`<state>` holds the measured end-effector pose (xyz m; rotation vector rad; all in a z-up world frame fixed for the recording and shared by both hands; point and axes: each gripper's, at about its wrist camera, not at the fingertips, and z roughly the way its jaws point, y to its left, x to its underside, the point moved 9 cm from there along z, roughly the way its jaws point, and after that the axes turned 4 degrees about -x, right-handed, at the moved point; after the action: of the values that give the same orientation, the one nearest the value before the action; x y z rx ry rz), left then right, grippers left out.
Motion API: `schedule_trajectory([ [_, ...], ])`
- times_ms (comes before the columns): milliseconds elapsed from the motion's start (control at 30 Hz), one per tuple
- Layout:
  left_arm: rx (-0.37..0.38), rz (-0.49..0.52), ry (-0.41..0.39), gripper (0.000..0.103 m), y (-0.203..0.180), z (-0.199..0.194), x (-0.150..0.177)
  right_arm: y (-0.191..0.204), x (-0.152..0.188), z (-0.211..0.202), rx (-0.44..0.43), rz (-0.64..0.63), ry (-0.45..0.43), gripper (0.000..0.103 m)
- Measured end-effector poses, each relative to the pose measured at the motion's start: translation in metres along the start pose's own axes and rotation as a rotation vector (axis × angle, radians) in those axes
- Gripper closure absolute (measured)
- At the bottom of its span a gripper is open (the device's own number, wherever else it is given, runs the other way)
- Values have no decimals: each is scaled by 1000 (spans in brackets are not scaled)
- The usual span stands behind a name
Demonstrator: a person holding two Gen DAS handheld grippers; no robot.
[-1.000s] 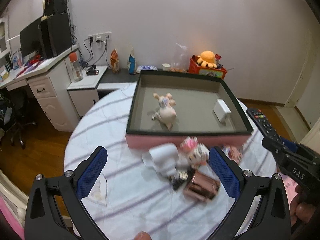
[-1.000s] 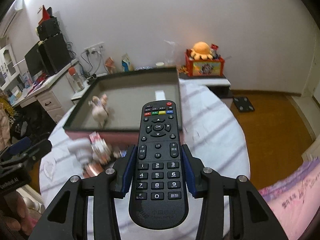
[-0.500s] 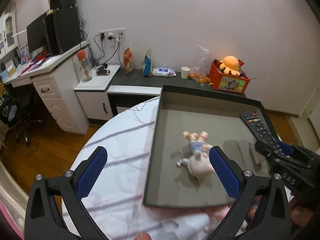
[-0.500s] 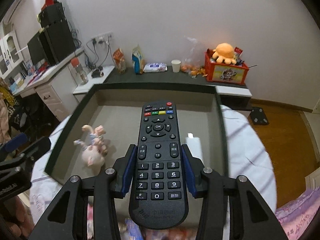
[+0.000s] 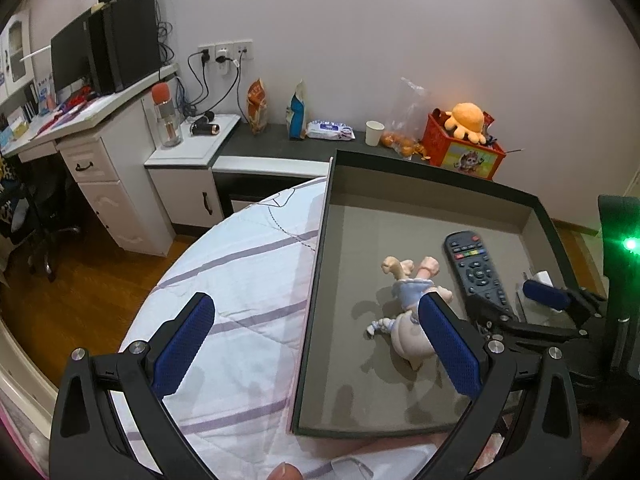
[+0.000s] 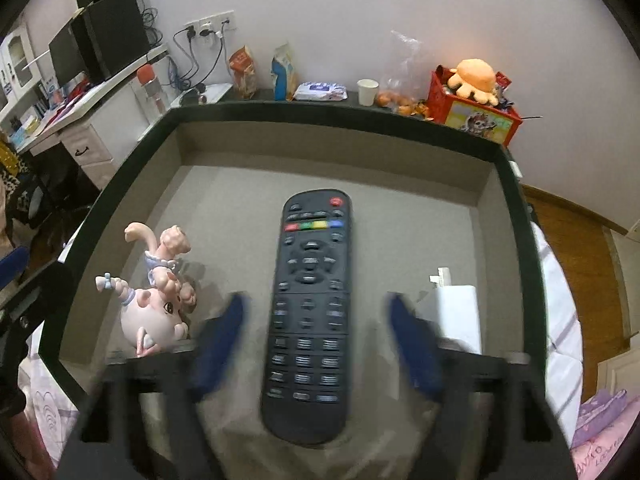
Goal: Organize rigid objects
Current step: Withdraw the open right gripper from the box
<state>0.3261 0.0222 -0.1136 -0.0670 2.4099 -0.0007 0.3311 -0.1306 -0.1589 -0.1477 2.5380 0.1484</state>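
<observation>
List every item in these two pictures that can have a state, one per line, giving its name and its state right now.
remote control: lying face up on the tray floor, released.
right claw: open, pads apart either side of the remote, blurred.
left claw: open, empty.
pig figurine: tipped over, lying in the tray.
white adapter: lying flat in the tray.
tray: open-topped, holding three items.

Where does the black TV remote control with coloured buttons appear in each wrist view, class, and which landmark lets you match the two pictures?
Left wrist view: the black TV remote control lies right of centre in the dark-rimmed tray, right of the pink pig figurine.
Right wrist view: the remote fills the centre, between the open right gripper's blurred blue fingers.
Shared landmark: the pig figurine, on the remote's left.
</observation>
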Motion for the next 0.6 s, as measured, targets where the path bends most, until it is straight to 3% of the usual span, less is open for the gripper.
schedule_trajectory([
  [267,18,-2,-46,0,2,-42,8,-1,0,-51,-42,29,-112,18],
  [333,21,3,-57,0,0,-54,11,-4,5,-65,-37,41,-134,0],
  [600,42,33,-77,0,-16,-94,30,-26,38,-120,-13,108,-195,0],
])
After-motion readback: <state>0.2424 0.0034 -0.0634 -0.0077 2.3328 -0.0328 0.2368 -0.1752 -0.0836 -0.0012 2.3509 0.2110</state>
